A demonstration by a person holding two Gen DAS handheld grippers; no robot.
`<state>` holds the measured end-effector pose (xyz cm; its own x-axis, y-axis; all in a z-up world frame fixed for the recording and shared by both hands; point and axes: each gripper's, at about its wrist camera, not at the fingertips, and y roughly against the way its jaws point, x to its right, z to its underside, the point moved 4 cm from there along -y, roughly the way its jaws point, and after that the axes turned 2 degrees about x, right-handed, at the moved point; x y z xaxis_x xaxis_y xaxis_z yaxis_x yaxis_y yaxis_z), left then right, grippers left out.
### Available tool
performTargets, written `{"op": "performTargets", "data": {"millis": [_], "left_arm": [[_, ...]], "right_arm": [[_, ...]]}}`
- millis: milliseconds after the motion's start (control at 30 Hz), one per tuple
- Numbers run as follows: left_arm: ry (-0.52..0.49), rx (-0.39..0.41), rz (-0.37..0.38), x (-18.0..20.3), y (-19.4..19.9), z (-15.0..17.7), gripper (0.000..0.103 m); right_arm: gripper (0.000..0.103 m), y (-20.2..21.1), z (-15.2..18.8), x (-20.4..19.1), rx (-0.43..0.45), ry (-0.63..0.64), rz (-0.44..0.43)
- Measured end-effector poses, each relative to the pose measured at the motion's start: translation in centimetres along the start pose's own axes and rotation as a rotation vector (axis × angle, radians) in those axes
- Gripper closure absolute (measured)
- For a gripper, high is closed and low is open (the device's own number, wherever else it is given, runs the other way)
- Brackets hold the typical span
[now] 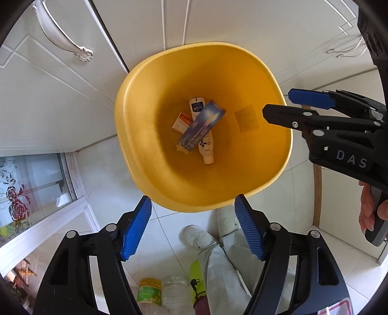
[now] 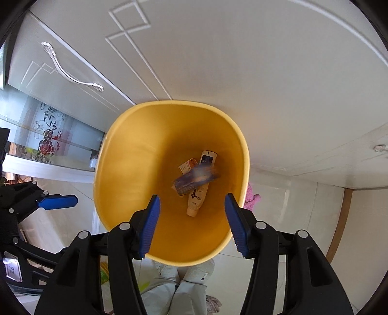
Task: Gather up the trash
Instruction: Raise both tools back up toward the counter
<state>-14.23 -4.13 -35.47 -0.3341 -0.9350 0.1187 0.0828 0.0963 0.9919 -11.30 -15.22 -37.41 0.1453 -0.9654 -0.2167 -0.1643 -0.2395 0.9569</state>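
Fingers (image 1: 192,230) of my left gripper are standing wide apart at the bottom of the left wrist view, gripping nothing, with only floor and a trouser leg (image 1: 218,261) showing between the blue pads. Below them, at the bottom edge, a green-labelled bottle (image 1: 149,290) and a clear bottle (image 1: 175,293) are lying on the floor. In the right wrist view, I am seeing my right gripper (image 2: 191,224) with its fingers parted too, also empty, hanging over the near rim of the yellow bin (image 2: 126,174). Further in, at the bin's bottom, the trash is lying in a small heap: a blue carton (image 1: 201,127) is resting slantwise across a white tube (image 1: 206,150), and a small orange-and-white box (image 1: 181,122) is sitting just beside them on the left. The blue carton is looking blurred in the right wrist view. Beyond the bin, white cabinet doors (image 1: 218,21) are filling the upper part of both views, with a silver handle (image 1: 60,36) at the upper left.
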Motion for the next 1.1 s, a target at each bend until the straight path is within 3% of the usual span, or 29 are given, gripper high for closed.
{"op": "performTargets", "data": {"millis": [400, 767, 1100], "left_arm": [[0.020, 0.081, -0.001, 0.0, 4.8, 1.8, 0.033], [0.042, 0.247, -0.004, 1.0, 14.1, 5.6, 0.033], [0.032, 0.416, -0.039, 1.7, 21.4, 7.7, 0.033]], "right_arm": [[0.047, 7.0, 2.0, -0.4, 0.081, -0.042, 0.016], [0.047, 19.3, 4.2, -3.9, 0.273, -0.039, 0.042], [0.047, 28.4, 4.3, -7.2, 0.417, 0.006, 0.130]]}}
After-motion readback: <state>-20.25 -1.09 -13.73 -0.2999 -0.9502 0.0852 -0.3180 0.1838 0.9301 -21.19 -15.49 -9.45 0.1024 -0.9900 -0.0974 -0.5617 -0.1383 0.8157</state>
